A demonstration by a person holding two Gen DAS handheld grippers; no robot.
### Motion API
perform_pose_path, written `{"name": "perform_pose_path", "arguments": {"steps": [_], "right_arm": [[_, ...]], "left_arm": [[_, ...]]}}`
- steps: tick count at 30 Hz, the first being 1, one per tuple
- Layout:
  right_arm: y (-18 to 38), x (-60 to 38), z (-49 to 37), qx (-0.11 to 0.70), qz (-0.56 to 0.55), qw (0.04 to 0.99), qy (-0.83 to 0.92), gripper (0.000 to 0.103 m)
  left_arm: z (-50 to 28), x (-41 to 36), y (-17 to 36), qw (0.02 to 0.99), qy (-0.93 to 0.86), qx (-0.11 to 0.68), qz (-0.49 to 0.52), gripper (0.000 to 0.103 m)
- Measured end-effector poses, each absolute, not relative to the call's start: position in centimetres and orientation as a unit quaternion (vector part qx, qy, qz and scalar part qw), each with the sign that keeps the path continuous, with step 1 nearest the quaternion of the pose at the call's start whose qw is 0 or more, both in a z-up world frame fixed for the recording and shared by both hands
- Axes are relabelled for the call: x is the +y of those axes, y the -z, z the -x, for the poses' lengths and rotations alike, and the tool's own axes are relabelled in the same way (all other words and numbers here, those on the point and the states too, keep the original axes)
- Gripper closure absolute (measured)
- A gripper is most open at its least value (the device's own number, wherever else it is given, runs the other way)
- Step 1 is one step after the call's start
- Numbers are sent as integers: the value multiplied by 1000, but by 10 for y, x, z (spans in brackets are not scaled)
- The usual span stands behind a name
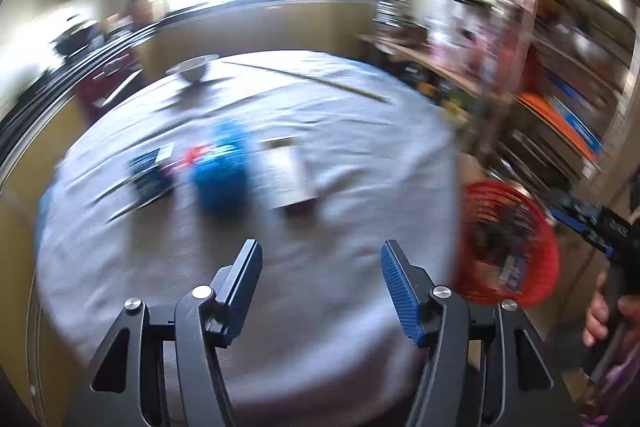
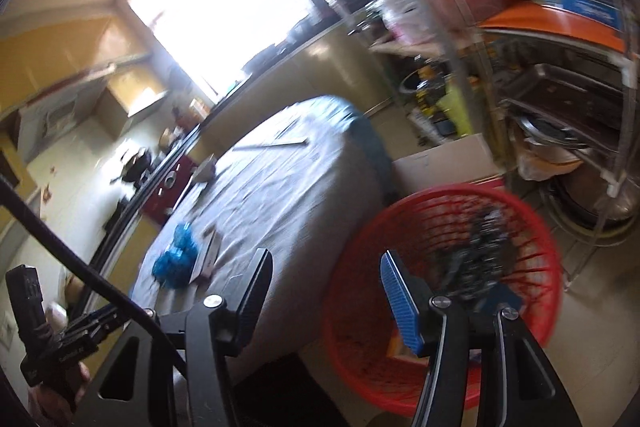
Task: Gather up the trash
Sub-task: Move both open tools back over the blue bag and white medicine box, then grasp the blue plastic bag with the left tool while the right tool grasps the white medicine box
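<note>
Two gaping hand-held grippers (image 1: 322, 279) behind blue wrapper (image 1: 219, 183)

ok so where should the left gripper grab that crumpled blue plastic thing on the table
Judging from blurred frames: take the blue crumpled plastic at its upper bulge, coming down from above with the open left gripper. It sits as a soft rounded heap on the grey tablecloth, so its top should pinch in easily. The flat packet lies close on its right, so straddle it front to back, not sideways.
</note>
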State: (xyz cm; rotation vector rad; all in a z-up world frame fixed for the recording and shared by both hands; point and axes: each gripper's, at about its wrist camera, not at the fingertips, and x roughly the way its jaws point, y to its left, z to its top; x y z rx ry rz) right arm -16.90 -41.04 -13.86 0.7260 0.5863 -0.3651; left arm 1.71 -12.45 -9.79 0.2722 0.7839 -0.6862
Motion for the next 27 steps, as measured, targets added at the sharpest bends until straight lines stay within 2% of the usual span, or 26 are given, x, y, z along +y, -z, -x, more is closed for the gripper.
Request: {"name": "perform_pose_path", "arguments": {"steps": [6,13,20,27], "right_arm": [[139,-371,118,334,-301,883,134,43],[140,-332,47,380,-257,884,87,43],[148,-314,15,401,-233,883,71,43],[158,-338,16,406,-254,873,91,43]], "left_arm": [[-62,-47,110,887,243,385,-81,39],[-98,-15,110,895,220,387,-42,35],[-128,-49,106,877,276,393,-16,24],[-180,-102,126,851,300,431,15,23]]}}
